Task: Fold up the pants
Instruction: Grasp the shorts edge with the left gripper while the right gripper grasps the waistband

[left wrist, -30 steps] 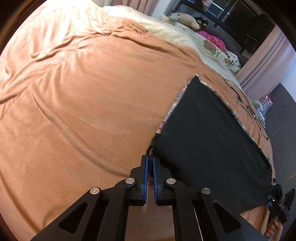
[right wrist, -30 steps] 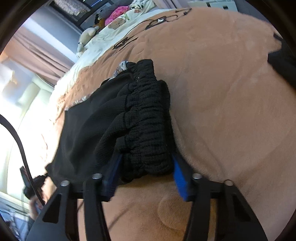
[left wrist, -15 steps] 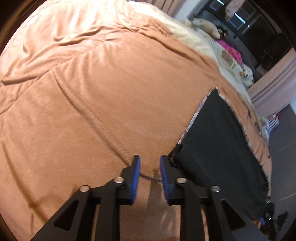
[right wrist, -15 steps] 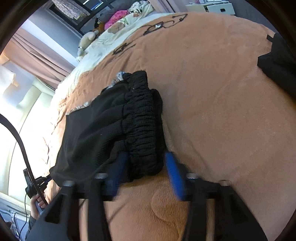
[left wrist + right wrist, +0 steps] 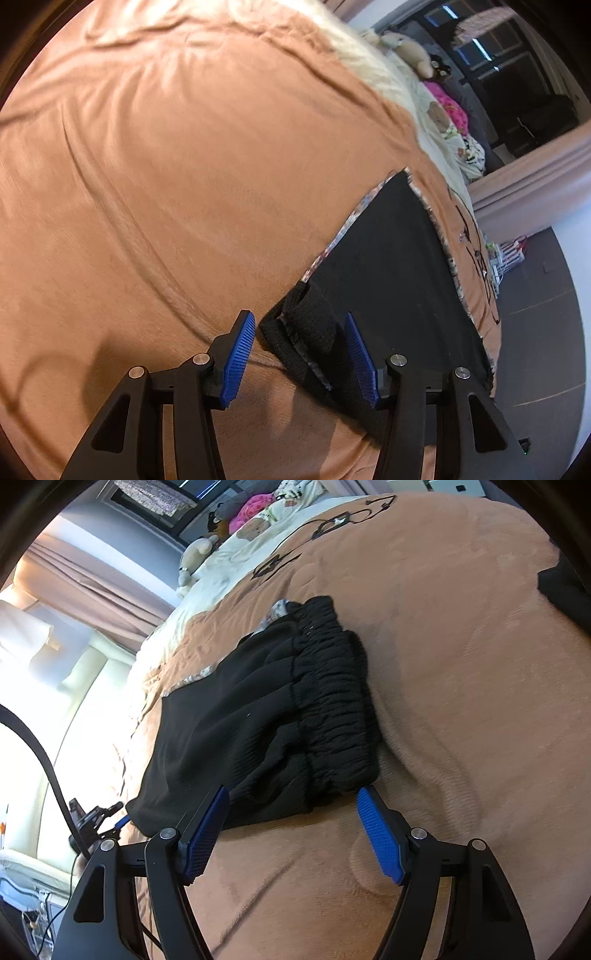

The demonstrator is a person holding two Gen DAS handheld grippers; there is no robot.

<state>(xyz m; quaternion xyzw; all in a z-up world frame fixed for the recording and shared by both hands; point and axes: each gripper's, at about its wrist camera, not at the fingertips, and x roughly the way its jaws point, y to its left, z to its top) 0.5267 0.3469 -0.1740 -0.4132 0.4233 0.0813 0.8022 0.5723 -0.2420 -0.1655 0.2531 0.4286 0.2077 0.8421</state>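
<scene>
Two grippers hover over black pants lying folded on an orange blanket. Left gripper, jaws opening, straddles a corner without pressing it; right gripper, also opening, stands clear just short of the gathered waistband. Stuffed toys and curtains sit beyond; another dark garment lies at far right.
</scene>
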